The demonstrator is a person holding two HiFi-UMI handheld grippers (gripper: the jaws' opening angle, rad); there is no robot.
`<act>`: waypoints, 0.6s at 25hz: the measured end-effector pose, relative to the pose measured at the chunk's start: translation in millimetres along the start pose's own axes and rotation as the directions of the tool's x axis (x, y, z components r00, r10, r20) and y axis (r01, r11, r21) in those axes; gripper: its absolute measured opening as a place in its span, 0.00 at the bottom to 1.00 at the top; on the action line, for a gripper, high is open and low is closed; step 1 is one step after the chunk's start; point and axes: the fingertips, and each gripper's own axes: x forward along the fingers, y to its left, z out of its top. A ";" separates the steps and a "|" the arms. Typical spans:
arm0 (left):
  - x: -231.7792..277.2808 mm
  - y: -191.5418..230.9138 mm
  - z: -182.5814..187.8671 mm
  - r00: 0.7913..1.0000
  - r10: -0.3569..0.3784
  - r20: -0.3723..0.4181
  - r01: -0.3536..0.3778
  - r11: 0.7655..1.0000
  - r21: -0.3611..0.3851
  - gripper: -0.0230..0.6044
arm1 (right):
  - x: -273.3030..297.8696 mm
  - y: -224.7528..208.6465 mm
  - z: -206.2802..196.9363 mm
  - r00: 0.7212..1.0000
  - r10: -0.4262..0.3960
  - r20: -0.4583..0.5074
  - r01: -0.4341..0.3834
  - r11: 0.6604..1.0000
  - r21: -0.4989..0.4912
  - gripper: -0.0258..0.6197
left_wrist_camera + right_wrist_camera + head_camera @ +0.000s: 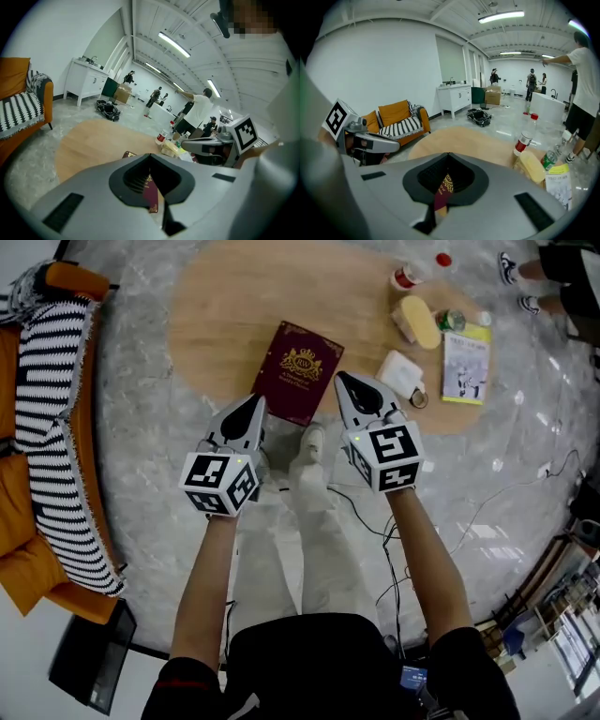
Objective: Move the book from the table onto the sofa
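Book [298, 371] on table [225, 324], sofa [19, 521] leftward

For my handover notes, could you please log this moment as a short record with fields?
book: maroon, flat at the near edge of the table
sofa: orange, far left, striped throw on it
left gripper: jaws together, empty, by the book's left edge
right gripper: jaws together, empty, by the book's right edge
contact: cannot tell
clutter: booklet, red-capped bottle
status: book not yet lifted

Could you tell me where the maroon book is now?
In the head view the maroon book lies on the wooden table, at its near edge, left of the white packet.
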 end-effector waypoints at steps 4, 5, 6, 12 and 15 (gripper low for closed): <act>5.7 9.7 -23.6 1.000 0.018 -0.014 -0.018 1.000 -0.018 0.06 | 22.9 -6.3 -15.4 0.999 0.019 -0.039 -0.021 0.998 -0.060 0.05; 6.6 12.3 -30.8 1.000 0.023 -0.018 -0.023 0.999 -0.027 0.06 | 28.8 -8.9 -20.0 0.999 0.022 -0.048 -0.026 0.997 -0.075 0.05; 7.8 15.5 -37.8 0.999 0.026 -0.020 -0.027 0.999 -0.034 0.06 | 35.5 -11.7 -24.3 0.998 0.023 -0.056 -0.028 0.995 -0.091 0.05; 10.9 36.1 -79.2 0.998 0.060 -0.037 -0.063 0.994 -0.086 0.06 | 74.3 -22.8 -41.9 0.995 0.037 -0.092 -0.052 0.985 -0.165 0.05; 6.5 49.1 -95.5 0.995 0.093 -0.033 -0.097 0.986 -0.135 0.06 | 89.1 -28.4 -46.3 0.995 0.033 -0.094 -0.050 0.981 -0.187 0.05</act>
